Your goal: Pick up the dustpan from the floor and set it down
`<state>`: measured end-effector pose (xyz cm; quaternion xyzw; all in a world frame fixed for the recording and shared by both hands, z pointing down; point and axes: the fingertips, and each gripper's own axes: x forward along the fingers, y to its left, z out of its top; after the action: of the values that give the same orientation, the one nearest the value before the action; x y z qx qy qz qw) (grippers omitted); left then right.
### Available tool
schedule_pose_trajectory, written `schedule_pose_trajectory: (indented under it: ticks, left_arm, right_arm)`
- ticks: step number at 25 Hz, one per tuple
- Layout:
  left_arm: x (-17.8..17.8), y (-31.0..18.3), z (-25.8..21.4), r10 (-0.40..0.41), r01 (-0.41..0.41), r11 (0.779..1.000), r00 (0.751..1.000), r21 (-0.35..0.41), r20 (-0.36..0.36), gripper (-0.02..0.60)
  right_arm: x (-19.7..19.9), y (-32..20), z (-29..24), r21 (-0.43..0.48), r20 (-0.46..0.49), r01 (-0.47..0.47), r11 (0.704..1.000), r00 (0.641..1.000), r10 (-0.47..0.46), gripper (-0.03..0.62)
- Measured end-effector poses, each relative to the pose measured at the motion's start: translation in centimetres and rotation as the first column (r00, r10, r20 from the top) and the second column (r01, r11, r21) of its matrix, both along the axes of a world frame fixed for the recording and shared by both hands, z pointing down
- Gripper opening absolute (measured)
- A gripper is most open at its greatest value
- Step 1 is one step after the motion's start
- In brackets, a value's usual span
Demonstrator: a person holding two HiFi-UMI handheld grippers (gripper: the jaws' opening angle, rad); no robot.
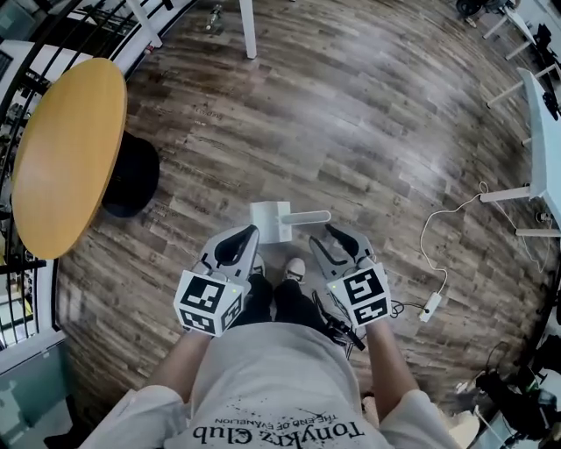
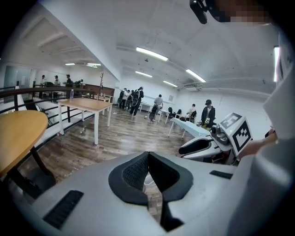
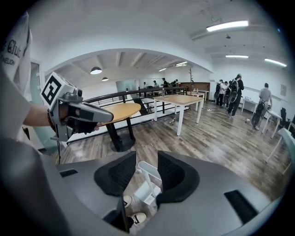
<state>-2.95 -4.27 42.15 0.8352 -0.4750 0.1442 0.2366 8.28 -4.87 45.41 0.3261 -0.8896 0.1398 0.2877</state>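
Observation:
A white dustpan [image 1: 270, 220] stands on the wooden floor just ahead of the person's shoes, and its long handle [image 1: 307, 217] reaches toward the right. My right gripper [image 1: 331, 231] hangs above the floor close to the handle's end, open. In the right gripper view the jaws [image 3: 146, 159] stand apart and the dustpan [image 3: 148, 177] shows through the gap; the pads do not touch it. My left gripper [image 1: 252, 233] hovers left of the dustpan. Its pads [image 2: 138, 173] meet at the tip with nothing between them, and only a sliver of the white dustpan [image 2: 147, 181] shows below.
A round wooden table [image 1: 66, 153] on a black base [image 1: 131, 175] stands at the left beside a railing. White table legs [image 1: 248, 26] are farther ahead and a white desk [image 1: 539, 140] is at the right. A white cable with an adapter [image 1: 429, 306] lies on the floor at the right.

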Motion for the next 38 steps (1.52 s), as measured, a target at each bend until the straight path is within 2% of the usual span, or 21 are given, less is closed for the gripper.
schedule_pose_trajectory:
  ticks: [4,8,13,18,22,29,33,38]
  left_arm:
    - [-0.8,-0.6,1.7,-0.021,0.021,0.999,1.0,-0.027,0.0,0.023]
    - [-1.4,-1.5,3.0,-0.043,0.043,0.998,0.999,-0.048,-0.006,0.023]
    - [-1.9,-2.5,4.6,-0.059,0.058,0.996,0.998,-0.072,-0.006,0.023]
    - [-1.8,-2.2,6.2,-0.075,0.073,0.991,0.997,-0.111,-0.011,0.023]
    - [-2.2,-2.1,7.3,-0.087,0.086,0.987,0.996,-0.133,-0.007,0.023]
    - [-3.4,-2.8,8.1,-0.134,0.132,0.98,0.991,-0.15,-0.006,0.023]
    - [-3.9,-3.1,8.3,-0.156,0.153,0.975,0.988,-0.159,-0.005,0.023]
    - [-4.3,-2.6,8.9,-0.184,0.179,0.967,0.983,-0.182,-0.01,0.023]
  right_arm:
    - [-0.8,-0.8,2.1,0.021,-0.098,0.113,0.993,0.989,-0.111,0.158]
    - [-0.9,-1.3,4.4,-0.022,-0.133,0.187,0.982,0.973,-0.189,0.176]
    - [-0.8,-1.9,6.9,-0.034,-0.222,0.287,0.957,0.932,-0.287,0.198]
    - [-0.9,-2.1,9.4,-0.039,-0.341,0.431,0.901,0.842,-0.418,0.213]
    - [-1.9,-2.5,10.6,-0.063,-0.369,0.509,0.859,0.788,-0.494,0.213]
    - [-2.6,-3.3,13.1,-0.124,-0.443,0.616,0.778,0.667,-0.599,0.213]
    - [-3.1,-3.5,14.5,-0.16,-0.474,0.674,0.721,0.589,-0.655,0.213]
    - [-3.7,-3.1,16.1,-0.209,-0.441,0.693,0.69,0.563,-0.699,0.212]
